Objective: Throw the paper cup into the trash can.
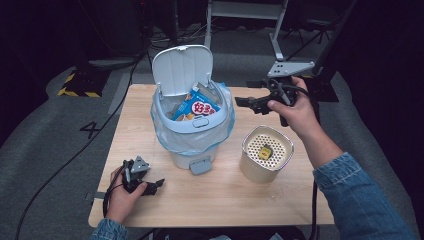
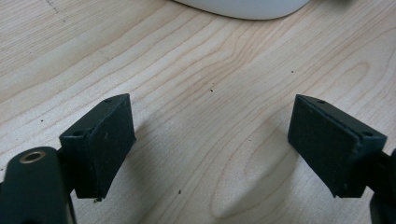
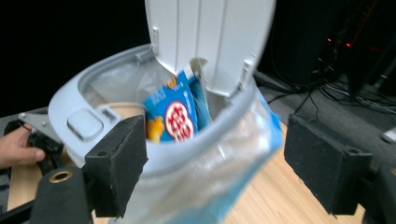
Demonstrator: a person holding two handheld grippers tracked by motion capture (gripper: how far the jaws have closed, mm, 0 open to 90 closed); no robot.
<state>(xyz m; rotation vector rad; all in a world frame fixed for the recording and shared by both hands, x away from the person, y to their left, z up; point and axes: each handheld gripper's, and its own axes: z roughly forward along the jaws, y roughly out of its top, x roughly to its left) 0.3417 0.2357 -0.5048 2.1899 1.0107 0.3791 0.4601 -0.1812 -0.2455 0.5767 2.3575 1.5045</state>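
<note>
A white pedal bin [image 1: 192,145] with a clear liner stands mid-table, its lid [image 1: 181,67] tipped up. Inside leans a blue snack bag [image 1: 196,106]. My right gripper [image 1: 246,102] hovers just right of the bin's rim, pointing at it, open, with nothing between its fingers. From the right gripper view the bin [image 3: 140,93] and the snack bag [image 3: 170,114] sit beyond the right gripper [image 3: 219,158]. My left gripper [image 1: 155,186] rests low at the table's front left, open. In its own view the left gripper [image 2: 210,144] frames bare wood.
A cream canister [image 1: 252,167] with a perforated top and a small yellow item [image 1: 265,151] on it stands right of the bin. The wooden table [image 1: 225,200] has bare room along its front. Dark floor, cables and a stand lie behind.
</note>
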